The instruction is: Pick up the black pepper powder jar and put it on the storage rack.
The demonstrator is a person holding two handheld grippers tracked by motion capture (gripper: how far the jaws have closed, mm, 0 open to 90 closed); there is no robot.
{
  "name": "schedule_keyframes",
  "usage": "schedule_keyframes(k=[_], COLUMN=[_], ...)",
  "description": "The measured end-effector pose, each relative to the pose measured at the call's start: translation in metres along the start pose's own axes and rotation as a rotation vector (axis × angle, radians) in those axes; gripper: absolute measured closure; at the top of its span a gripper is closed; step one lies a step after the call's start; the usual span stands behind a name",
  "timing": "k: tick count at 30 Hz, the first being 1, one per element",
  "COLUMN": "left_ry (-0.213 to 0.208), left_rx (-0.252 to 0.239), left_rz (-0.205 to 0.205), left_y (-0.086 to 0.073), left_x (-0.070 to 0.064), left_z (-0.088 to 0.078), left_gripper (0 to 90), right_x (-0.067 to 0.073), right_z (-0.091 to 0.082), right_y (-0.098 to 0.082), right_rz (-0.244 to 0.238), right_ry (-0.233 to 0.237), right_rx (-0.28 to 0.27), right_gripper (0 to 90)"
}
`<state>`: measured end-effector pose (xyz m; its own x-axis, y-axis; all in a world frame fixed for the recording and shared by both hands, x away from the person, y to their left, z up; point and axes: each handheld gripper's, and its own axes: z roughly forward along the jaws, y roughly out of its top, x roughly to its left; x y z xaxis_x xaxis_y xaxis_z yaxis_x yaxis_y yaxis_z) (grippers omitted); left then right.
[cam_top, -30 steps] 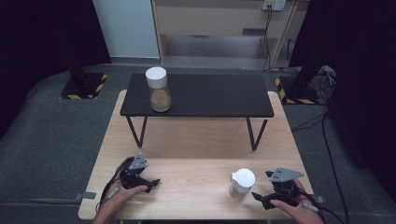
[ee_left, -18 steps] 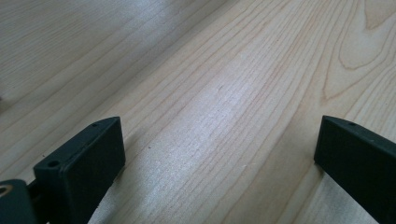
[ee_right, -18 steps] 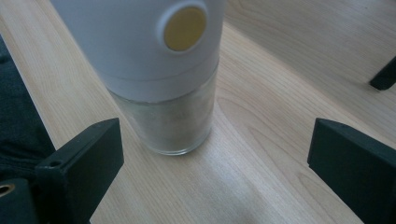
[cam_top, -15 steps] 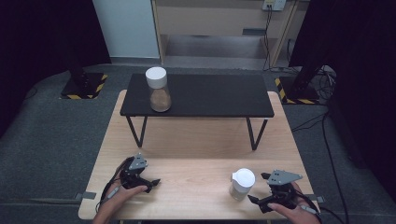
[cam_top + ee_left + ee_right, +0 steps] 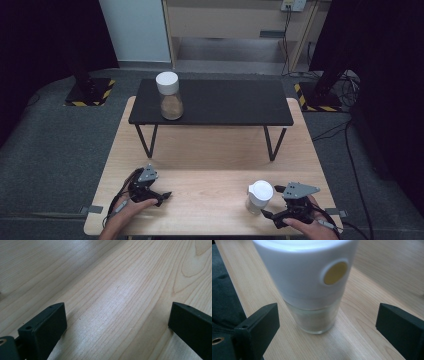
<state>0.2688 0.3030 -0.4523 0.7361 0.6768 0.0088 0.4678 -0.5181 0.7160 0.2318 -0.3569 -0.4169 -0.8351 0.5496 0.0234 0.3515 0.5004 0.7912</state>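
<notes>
A glass jar [image 5: 260, 196] with a white lid stands on the wooden table [image 5: 210, 155] at the front right. My right gripper [image 5: 270, 219] lies just right of it, pointing at it. In the right gripper view the jar [image 5: 312, 290] stands ahead between the lines of the two jaws of my right gripper [image 5: 328, 317]. The jaws have just been closing a little, but both pads are still clear of the glass. My left gripper [image 5: 161, 196] rests open at the front left, and the left gripper [image 5: 115, 317] has bare wood between its jaws.
A second white-lidded jar [image 5: 169, 95] with brownish contents stands at the left end of a low black shelf [image 5: 225, 102] across the table's far half. Dark floor surrounds the table, and cables run at the right.
The right gripper has tipped slightly by the near jar. The jar, the left gripper and the far jar have not moved.
</notes>
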Motion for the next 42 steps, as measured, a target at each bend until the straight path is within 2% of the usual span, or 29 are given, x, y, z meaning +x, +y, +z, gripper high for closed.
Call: schedule_keyframes(k=[9, 18, 28, 42], left_ry=[0.0, -0.001, -0.001, -0.001], left_rx=[0.0, 0.0, 0.0, 0.0], left_rz=[0.0, 0.001, 0.001, 0.001], left_y=[0.0, 0.0, 0.0, 0.0], left_x=[0.0, 0.0, 0.0, 0.0], left_z=[0.0, 0.0, 0.0, 0.0], left_gripper=[0.5, 0.5, 0.5, 0.5], right_x=[0.002, 0.004, 0.005, 0.004], right_z=[0.012, 0.02, 0.023, 0.025], right_y=[0.004, 0.005, 0.005, 0.002], right_rz=[-0.006, -0.015, -0.012, -0.004], right_ry=[0.012, 0.014, 0.01, 0.024], right_rx=[-0.02, -0.028, -0.041, -0.054], right_gripper=[6.3, 11.9, 19.3, 25.1])
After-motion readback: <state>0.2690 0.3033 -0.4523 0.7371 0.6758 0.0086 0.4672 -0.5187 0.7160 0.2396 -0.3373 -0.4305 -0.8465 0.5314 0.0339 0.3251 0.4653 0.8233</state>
